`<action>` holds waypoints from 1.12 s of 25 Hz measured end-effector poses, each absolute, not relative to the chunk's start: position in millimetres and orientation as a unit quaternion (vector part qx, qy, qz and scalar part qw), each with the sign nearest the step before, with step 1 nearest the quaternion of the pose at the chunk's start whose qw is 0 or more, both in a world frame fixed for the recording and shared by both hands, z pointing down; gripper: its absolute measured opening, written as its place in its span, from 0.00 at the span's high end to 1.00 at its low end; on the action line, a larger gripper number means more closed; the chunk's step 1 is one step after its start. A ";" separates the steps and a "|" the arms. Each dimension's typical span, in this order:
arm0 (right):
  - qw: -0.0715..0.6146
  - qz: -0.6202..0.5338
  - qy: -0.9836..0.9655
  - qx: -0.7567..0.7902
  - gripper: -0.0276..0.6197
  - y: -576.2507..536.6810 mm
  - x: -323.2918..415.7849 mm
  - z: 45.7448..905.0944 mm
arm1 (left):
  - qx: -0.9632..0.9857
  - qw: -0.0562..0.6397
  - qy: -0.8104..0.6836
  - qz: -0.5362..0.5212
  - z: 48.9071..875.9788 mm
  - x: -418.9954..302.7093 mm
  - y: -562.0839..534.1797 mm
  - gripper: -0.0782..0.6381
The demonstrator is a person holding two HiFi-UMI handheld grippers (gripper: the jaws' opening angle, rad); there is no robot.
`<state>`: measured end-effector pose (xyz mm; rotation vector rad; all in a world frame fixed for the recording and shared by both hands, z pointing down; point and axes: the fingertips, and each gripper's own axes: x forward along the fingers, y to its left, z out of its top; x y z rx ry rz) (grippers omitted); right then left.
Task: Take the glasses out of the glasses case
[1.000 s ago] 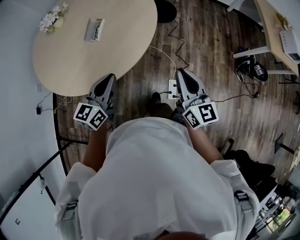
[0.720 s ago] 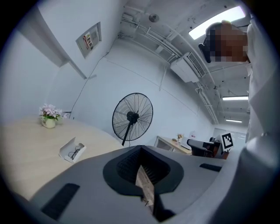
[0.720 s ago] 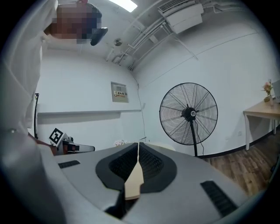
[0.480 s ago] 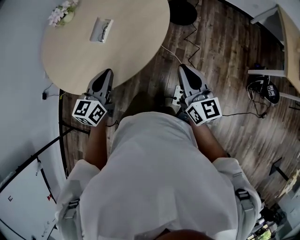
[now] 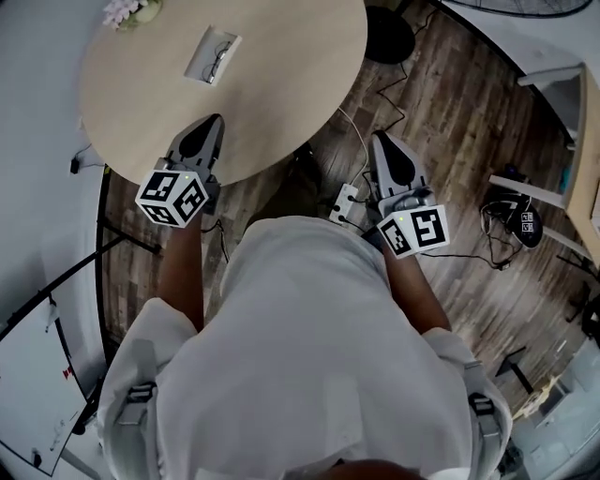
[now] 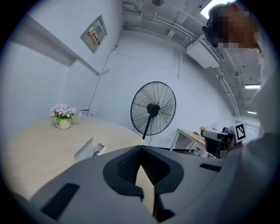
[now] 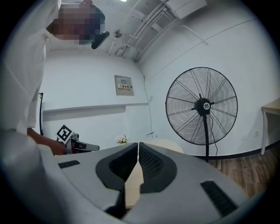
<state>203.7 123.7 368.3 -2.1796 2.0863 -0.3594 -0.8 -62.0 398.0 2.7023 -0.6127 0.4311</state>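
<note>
An open white glasses case (image 5: 212, 56) lies on the round beige table (image 5: 281, 84), towards its far left, with dark glasses lying in it. The left gripper view shows the same case (image 6: 89, 150) with the glasses (image 6: 96, 150) in its tray. My left gripper (image 5: 205, 127) hovers over the table's near edge, well short of the case, with jaws shut and empty. My right gripper (image 5: 385, 145) is off the table's right side, above the wooden floor, jaws also shut on nothing.
A small pot of flowers (image 5: 128, 11) stands at the table's far left edge. A black pedestal fan (image 6: 153, 109) stands beyond the table. Cables and a white power strip (image 5: 345, 202) lie on the wooden floor below my right gripper. A desk (image 5: 586, 178) is at right.
The person has stepped nearer to the table; both grippers moved forward, the left one now over the table's edge. Both jaws stayed shut.
</note>
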 end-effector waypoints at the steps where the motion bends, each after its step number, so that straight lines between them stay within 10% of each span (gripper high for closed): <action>1: 0.042 -0.119 0.693 -0.710 0.92 113.7 206.6 369.1 | 0.946 0.171 -0.225 0.155 402.2 1.3 -74.2 0.88; 28: -0.044 -0.145 0.849 -0.507 0.92 -194.1 210.7 432.5 | 0.869 0.163 -0.227 0.408 564.3 38.5 -278.1 0.76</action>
